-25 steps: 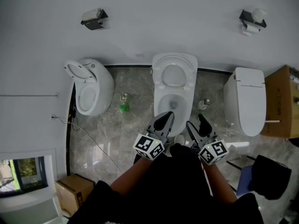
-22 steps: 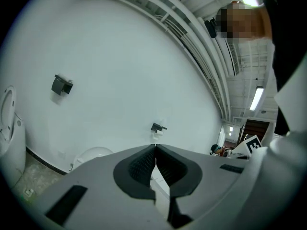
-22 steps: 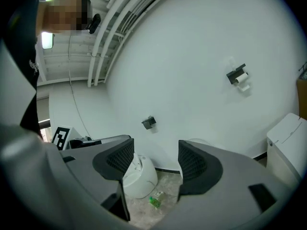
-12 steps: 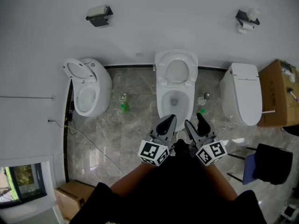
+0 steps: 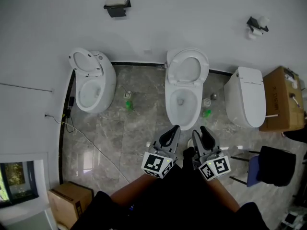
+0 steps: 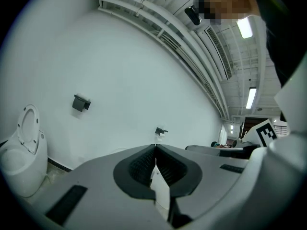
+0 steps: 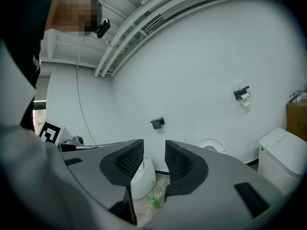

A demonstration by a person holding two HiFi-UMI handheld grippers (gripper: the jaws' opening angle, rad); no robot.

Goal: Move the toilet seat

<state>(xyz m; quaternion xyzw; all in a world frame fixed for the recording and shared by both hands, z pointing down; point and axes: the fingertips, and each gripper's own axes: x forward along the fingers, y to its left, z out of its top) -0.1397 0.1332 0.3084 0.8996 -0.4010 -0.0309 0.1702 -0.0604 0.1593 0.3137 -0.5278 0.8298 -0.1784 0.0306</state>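
bathroom count: threes and twos
three toilets (image 5: 101,83) (image 5: 171,99) (image 5: 245,104) across the upper half of the frame; two wall holders (image 5: 117,6) (image 5: 256,25) along the top, left and right; two boxes (image 5: 67,202) (image 5: 279,102), one lower left, one at the right edge; two green bottles (image 5: 128,105) (image 5: 207,113) near the centre.

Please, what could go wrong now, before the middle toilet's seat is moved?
1. The left gripper is shut, and on the right gripper the fingers are closing on nothing, both short of the raised seat; they must reopen.
2. A dropped seat may slam onto the bowl.
3. The green bottle beside the base could be kicked.
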